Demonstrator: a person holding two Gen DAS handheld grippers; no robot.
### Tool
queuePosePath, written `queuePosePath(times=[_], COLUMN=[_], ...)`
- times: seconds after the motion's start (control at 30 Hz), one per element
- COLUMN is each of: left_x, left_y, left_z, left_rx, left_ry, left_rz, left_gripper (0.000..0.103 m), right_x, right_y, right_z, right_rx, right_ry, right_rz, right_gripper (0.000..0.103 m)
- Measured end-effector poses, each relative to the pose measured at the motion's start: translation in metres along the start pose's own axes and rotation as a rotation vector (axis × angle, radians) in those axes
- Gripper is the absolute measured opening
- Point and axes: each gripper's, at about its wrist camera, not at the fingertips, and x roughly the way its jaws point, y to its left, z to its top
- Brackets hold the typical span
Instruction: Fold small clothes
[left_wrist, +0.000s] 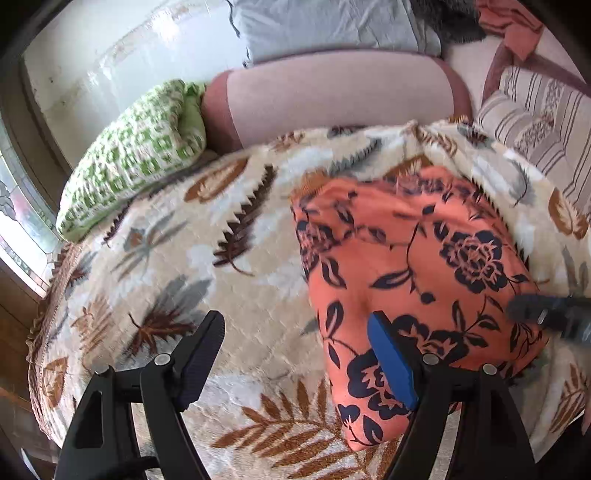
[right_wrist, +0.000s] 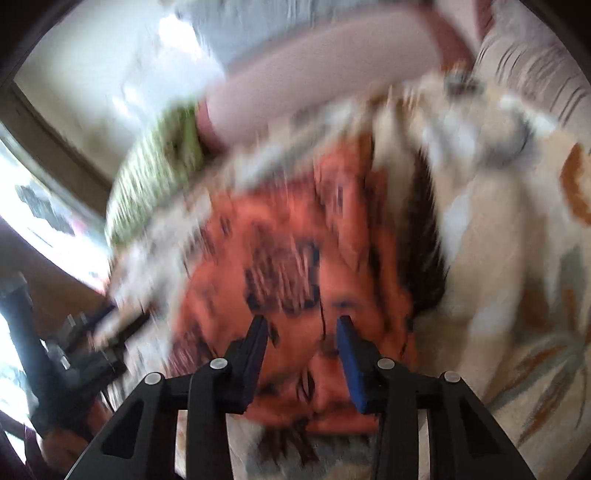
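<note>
An orange garment with a dark floral print lies folded on a leaf-patterned blanket. My left gripper is open and empty above the garment's left edge; its blue-padded right finger is over the cloth. The right gripper shows at the garment's right edge in the left wrist view. The right wrist view is motion-blurred: the right gripper is open over the orange garment, holding nothing. The left gripper appears at the left of that view.
A green-and-white checked pillow lies at the blanket's far left, a pink bolster behind it, and a striped cushion at the right. A wall and window are at the left. More clothes lie at the back right.
</note>
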Motion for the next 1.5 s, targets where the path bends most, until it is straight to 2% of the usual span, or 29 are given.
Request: queuePosePath(times=[0.07, 0.13, 0.33, 0.43, 0.57, 0.67, 0.7, 0.73, 0.8, 1.17, 1.5], left_x=[0.013, 0.025, 0.024, 0.02, 0.02, 0.019, 0.018, 0.017, 0.015, 0.012, 0.013], left_y=[-0.003, -0.004, -0.006, -0.008, -0.009, -0.008, -0.007, -0.006, -0.003, 0.001, 0.004], left_z=[-0.006, -0.014, -0.012, -0.009, -0.006, -0.004, -0.003, -0.002, 0.0, 0.002, 0.002], left_rx=[0.001, 0.001, 0.009, 0.03, 0.031, 0.023, 0.022, 0.019, 0.01, -0.005, -0.017], left_ry=[0.041, 0.065, 0.038, 0.018, 0.017, 0.014, 0.01, 0.007, 0.0, -0.01, -0.005], left_rz=[-0.005, -0.006, 0.011, 0.028, 0.03, 0.028, 0.028, 0.028, 0.024, 0.019, 0.018], left_gripper=[0.08, 0.08, 0.084, 0.084, 0.084, 0.084, 0.084, 0.084, 0.084, 0.084, 0.084], right_x=[0.001, 0.005, 0.002, -0.013, -0.033, -0.04, -0.042, -0.043, -0.043, -0.032, -0.032], right_y=[0.01, 0.011, 0.001, -0.003, -0.011, -0.015, -0.016, -0.018, -0.02, -0.02, -0.023], right_z=[-0.005, -0.01, -0.011, -0.005, -0.001, 0.005, 0.006, 0.009, 0.014, 0.028, 0.028], right_rx=[-0.077, -0.083, -0.042, -0.024, 0.017, 0.047, 0.058, 0.072, 0.095, 0.131, 0.143], right_ry=[0.0, 0.033, 0.04, 0.01, -0.076, -0.126, -0.138, -0.153, -0.173, -0.185, -0.189], right_rz=[-0.034, -0.004, 0.063, 0.102, 0.15, 0.134, 0.13, 0.123, 0.113, 0.075, 0.091], right_gripper=[0.042, 0.042, 0.042, 0.041, 0.041, 0.042, 0.045, 0.053, 0.057, 0.056, 0.057])
